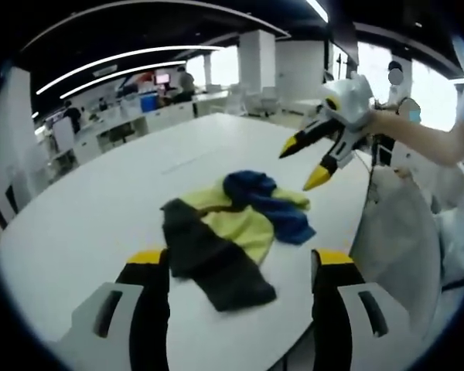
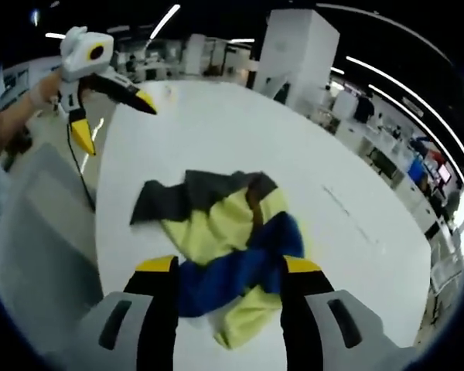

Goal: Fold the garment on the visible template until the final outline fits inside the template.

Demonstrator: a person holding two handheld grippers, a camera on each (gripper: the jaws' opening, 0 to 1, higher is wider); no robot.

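Garment (image 1: 232,228) is lying crumpled, soft and limp, near the surface (image 1: 100,201) edge; both tools are hanging open, empty; I'd be pinching the dark sleeve (image 2: 158,202) hem.

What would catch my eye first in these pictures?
A crumpled garment in yellow, blue and dark grey lies in a heap on a big white table. Both yellow-tipped tools hover above it with jaws apart, holding nothing: the right tool and the left tool.
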